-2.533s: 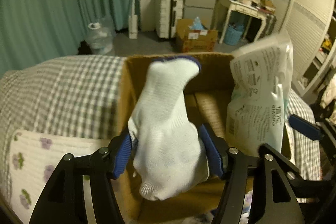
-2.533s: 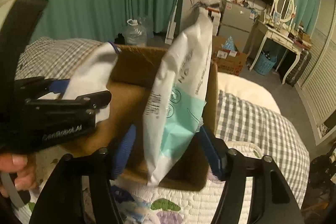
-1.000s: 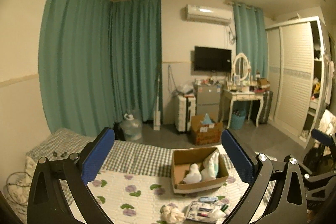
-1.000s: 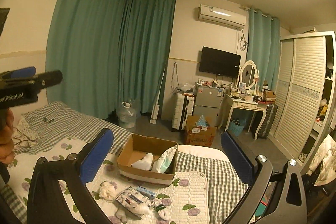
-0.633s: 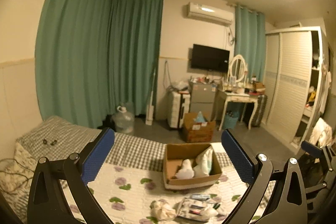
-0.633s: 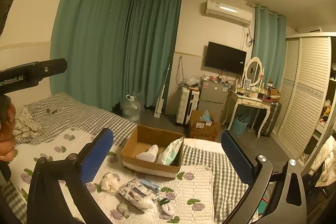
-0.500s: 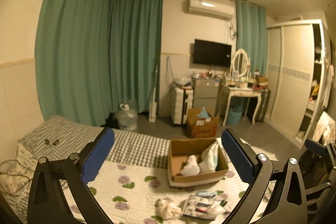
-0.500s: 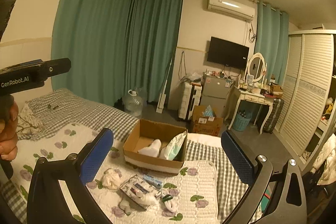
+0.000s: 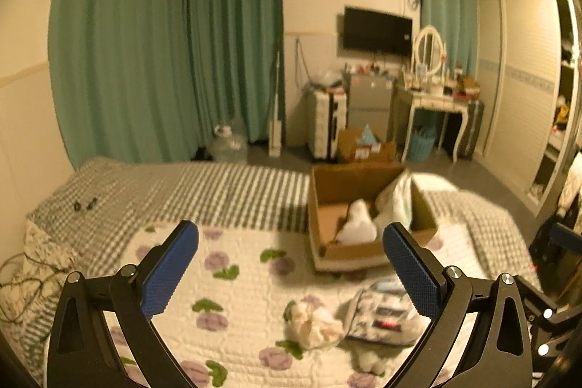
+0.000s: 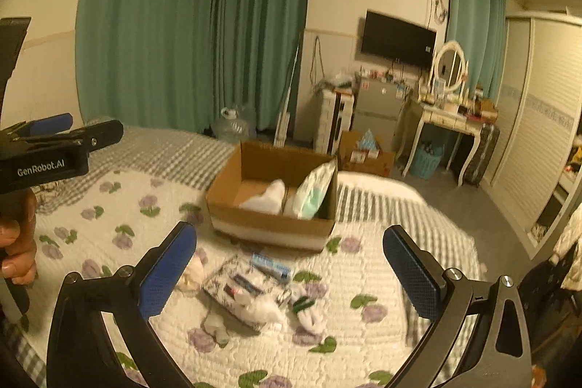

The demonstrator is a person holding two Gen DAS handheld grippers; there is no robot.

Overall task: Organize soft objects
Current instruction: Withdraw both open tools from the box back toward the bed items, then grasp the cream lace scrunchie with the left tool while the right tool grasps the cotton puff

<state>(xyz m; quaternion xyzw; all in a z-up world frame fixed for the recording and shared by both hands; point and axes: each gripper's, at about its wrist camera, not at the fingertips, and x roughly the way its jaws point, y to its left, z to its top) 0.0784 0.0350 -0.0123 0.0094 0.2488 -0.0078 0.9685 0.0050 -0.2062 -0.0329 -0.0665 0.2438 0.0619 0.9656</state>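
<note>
Above the bed [image 10: 382, 264], both tongs [image 9: 291, 270] [image 10: 289, 270] gape empty.

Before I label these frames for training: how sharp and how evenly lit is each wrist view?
Left wrist view: warm dim light, cardboard box and quilt motion-blurred, strong fisheye bending. Right wrist view: similar cast, box sharper, bed's right edge smeared.

We see a bed [image 10: 382, 264] covered by a white quilt with purple flowers [image 10: 120, 220] laid over a grey checked blanket [image 9: 218, 191]. On the quilt, toward 12 o'clock in the right wrist view, sits an open cardboard box [image 10: 269, 228]. Just in front of it, toward 6 o'clock, lie a small blue tube [image 10: 271, 266], a patterned flat pouch [image 10: 236, 288], a crumpled cream cloth [image 9: 314, 320] and white socks with green stripes [image 10: 309, 311].
</note>
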